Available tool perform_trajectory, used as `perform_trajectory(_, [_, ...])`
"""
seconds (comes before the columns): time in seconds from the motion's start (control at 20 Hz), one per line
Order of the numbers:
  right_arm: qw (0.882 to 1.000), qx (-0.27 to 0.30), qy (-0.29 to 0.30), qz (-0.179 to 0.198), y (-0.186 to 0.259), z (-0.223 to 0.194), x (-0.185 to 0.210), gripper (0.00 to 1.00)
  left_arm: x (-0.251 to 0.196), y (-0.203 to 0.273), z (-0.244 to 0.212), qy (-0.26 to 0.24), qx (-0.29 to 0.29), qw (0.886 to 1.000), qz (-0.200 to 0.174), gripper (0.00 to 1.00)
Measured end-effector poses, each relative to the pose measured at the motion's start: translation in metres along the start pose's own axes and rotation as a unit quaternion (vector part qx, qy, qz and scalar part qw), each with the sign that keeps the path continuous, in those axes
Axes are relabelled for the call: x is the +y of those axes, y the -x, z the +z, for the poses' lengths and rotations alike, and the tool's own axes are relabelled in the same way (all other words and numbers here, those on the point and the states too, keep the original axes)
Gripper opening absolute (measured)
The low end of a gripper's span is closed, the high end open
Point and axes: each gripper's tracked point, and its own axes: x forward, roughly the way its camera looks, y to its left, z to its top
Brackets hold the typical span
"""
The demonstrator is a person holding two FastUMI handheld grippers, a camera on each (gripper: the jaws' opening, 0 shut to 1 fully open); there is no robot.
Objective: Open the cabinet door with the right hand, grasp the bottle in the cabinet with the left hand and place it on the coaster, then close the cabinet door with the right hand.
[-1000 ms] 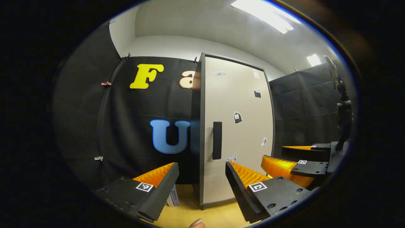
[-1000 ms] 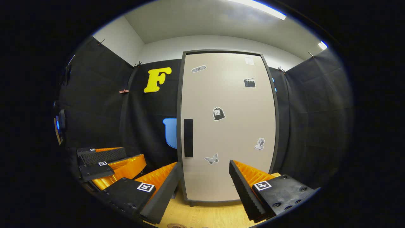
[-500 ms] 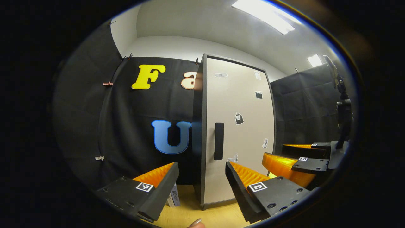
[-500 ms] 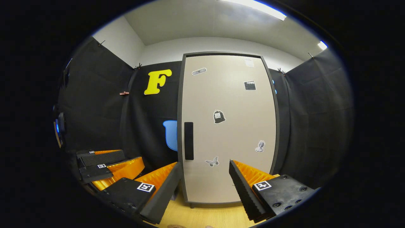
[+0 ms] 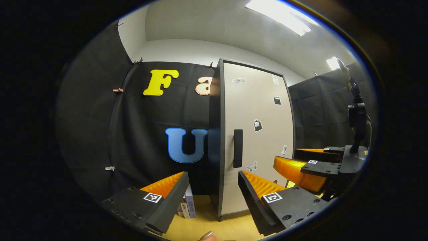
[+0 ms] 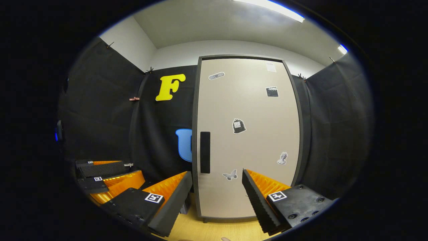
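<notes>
A tall cabinet stands on the wooden table with its beige door [image 6: 247,134] closed; several stickers dot the door. A dark vertical handle [image 6: 205,152] sits near the door's left edge, also seen as the handle [image 5: 237,148] in the left gripper view. My right gripper [image 6: 215,195] hangs open in front of the door's lower part, a short way off it. My left gripper [image 5: 212,195] is open too, left of the cabinet's front corner. The right gripper [image 5: 302,165] appears farther right in the left gripper view. The closed door hides whatever is inside the cabinet.
Several small books [image 5: 186,207] stand on the light wooden table [image 5: 230,227] against the cabinet's left side. Black cloth walls close the booth on all sides. A camera stand [image 5: 356,134] rises at the right. The left gripper [image 6: 107,177] shows low left in the right gripper view.
Both views have drifted so the cabinet sits slightly more to the right in each. The door stays closed and both grippers stay open.
</notes>
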Motion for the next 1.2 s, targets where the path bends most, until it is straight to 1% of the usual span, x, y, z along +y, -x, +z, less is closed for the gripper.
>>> perform_trajectory(0.2, [1.000, -0.001, -0.005, 0.012, -0.021, -0.003, 0.016, 0.97, 0.021, 0.007, -0.005, 0.002, 0.005, 1.000, 0.019, 0.94])
perform_trajectory(0.45, [1.000, -0.009, 0.000, 0.014, -0.058, -0.005, 0.031, 0.98, 0.051, 0.014, -0.013, -0.009, 0.015, 0.999, 0.044, 0.94])
perform_trajectory(0.7, [1.000, -0.024, 0.001, -0.004, -0.099, -0.004, 0.033, 0.97, 0.076, 0.020, -0.021, 0.002, 0.023, 0.998, 0.058, 0.94])
perform_trajectory(0.8, [1.000, -0.022, 0.003, -0.008, -0.113, -0.010, 0.034, 0.97, 0.081, 0.020, -0.026, 0.005, 0.029, 0.998, 0.061, 0.94])
perform_trajectory(0.95, [0.999, -0.027, 0.017, -0.022, -0.133, -0.014, 0.030, 0.93, 0.092, 0.021, -0.035, 0.010, 0.039, 0.997, 0.066, 0.94])
perform_trajectory(1.15, [0.999, -0.021, 0.024, -0.026, -0.155, -0.028, 0.033, 0.91, 0.105, 0.021, -0.046, 0.011, 0.055, 0.996, 0.075, 0.94])
perform_trajectory(1.2, [0.999, -0.018, 0.023, -0.027, -0.160, -0.031, 0.033, 0.79, 0.109, 0.020, -0.047, 0.011, 0.057, 0.995, 0.078, 0.94])
